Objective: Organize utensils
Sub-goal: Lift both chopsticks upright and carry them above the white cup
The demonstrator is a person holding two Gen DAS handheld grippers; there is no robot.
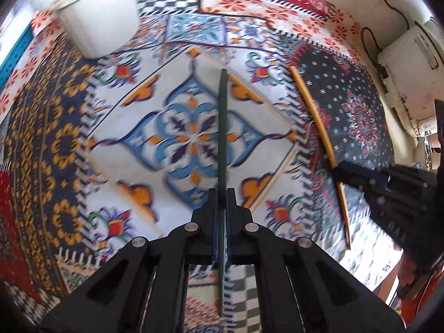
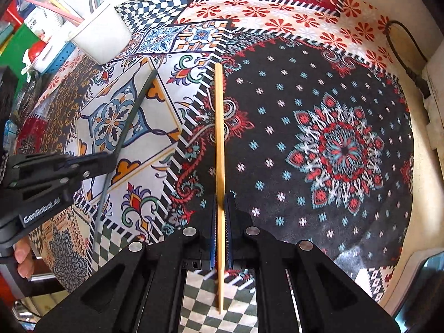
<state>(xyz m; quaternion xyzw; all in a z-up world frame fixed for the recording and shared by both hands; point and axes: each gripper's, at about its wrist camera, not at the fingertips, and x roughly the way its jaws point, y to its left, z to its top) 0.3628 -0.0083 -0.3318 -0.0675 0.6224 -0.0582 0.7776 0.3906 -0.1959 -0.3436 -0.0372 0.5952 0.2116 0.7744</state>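
Observation:
My left gripper [image 1: 222, 194] is shut on a dark green chopstick [image 1: 222, 127] and holds it above the patterned cloth; it also shows in the right wrist view [image 2: 111, 158] with the dark chopstick [image 2: 133, 111]. My right gripper [image 2: 221, 199] is shut on a light wooden chopstick [image 2: 219, 127]; in the left wrist view this gripper [image 1: 337, 172] and the wooden chopstick [image 1: 313, 113] are at the right. A white holder cup [image 1: 100, 16] stands at the far left, also in the right wrist view [image 2: 100, 36].
A colourful patchwork cloth [image 2: 333, 144] covers the table. A blue basket [image 2: 63, 55] with bottles and clutter sits behind the cup. A black cable [image 2: 402, 44] and a white appliance [image 1: 408, 63] lie at the far right.

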